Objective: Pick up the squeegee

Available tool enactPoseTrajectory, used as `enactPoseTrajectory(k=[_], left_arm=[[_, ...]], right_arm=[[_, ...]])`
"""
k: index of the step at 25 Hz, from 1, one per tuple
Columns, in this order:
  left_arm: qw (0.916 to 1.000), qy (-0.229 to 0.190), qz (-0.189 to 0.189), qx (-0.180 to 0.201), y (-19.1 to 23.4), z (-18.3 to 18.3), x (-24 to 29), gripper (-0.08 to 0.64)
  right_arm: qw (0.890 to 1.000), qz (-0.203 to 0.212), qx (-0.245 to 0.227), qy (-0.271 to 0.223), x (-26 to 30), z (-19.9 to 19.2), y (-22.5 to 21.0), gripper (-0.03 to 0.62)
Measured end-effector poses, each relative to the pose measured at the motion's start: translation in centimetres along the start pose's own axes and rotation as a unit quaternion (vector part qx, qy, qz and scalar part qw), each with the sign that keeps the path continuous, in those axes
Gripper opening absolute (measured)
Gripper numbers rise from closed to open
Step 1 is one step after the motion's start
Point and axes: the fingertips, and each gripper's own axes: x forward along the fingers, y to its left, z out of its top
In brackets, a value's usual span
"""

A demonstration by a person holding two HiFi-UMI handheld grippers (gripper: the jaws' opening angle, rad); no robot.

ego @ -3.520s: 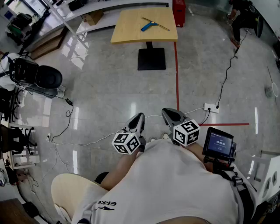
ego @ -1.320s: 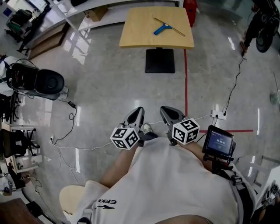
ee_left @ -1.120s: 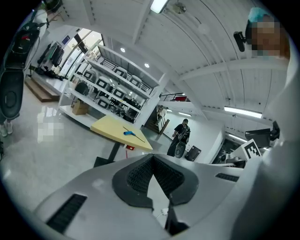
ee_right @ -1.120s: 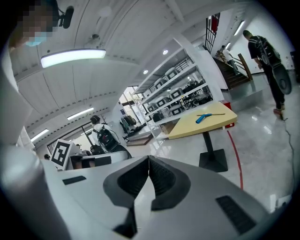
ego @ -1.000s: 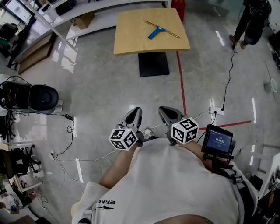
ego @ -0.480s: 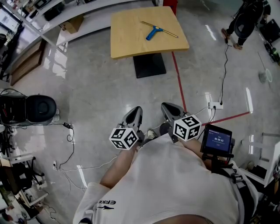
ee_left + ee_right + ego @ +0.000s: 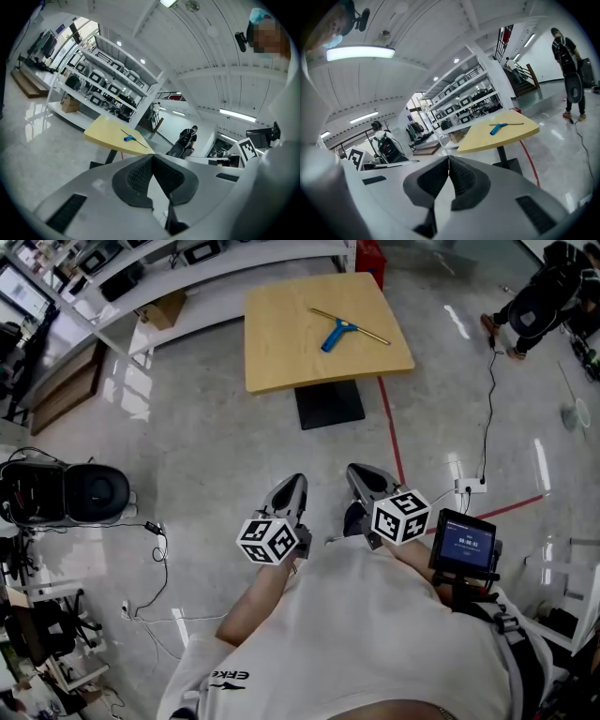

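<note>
On the yellow table [image 7: 281,343] ahead of me lies the squeegee [image 7: 339,329], flat on the top and toward the far right part of it. Its blue handle points back toward me and slightly left, and the long thin blade runs across the far end of the handle. The table stands on a single post with a square black base [image 7: 328,404].

Both tools are close in against my body, side by side and aimed toward the table, well apart from it with a stretch of glossy grey floor [image 7: 234,437] between. The left gripper [image 7: 297,482] has its jaws pressed together, the ribbed pads meeting at the tips with nothing between them. The right gripper [image 7: 355,470] is the same: jaws fully together, pads touching, holding nothing. In each gripper's own view the table and squeegee sit small in the distance beyond the closed tips.

A red line [image 7: 389,427] runs along the floor from the table's right side toward me. Near it on the right a white socket strip [image 7: 469,486] lies with a black cable [image 7: 489,399] leading away. A small screen [image 7: 464,542] sits by my right arm. White shelves [image 7: 216,268] stand behind the table with a cardboard box [image 7: 164,307] beneath, a black machine [image 7: 66,493] stands at the left, and a person [image 7: 539,296] is at the far right.
</note>
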Motion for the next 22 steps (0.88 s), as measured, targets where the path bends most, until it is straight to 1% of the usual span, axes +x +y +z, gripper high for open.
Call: enactPoseTrajectory(k=[6,10,13,19,22], left_arm=[[1.0,0.003,0.005,0.005,1.1,2.3,4.2,0.005],[0.9999,0.007,0.008,0.007,1.6,3.7,8.0,0.005],[0.9998,0.012,0.01,0.01,1.7,4.8,10.0,0.005],[0.9993,0.025,0.017,0.019,1.4,6.0,15.3,0.005],[0.9989,0.033,0.022,0.024,2.0,6.3,17.9,0.005]], right_arm=[[1.0,0.005,0.001,0.0,3.2,2.9,-2.9,0.005],[1.0,0.006,0.0,0.007,5.3,5.0,-5.7,0.005],[1.0,0.009,0.0,0.014,6.5,6.2,-6.7,0.005],[1.0,0.022,0.004,0.013,7.8,8.9,-10.5,0.005],[1.0,0.024,0.007,0.011,8.7,9.8,-12.6,0.005]])
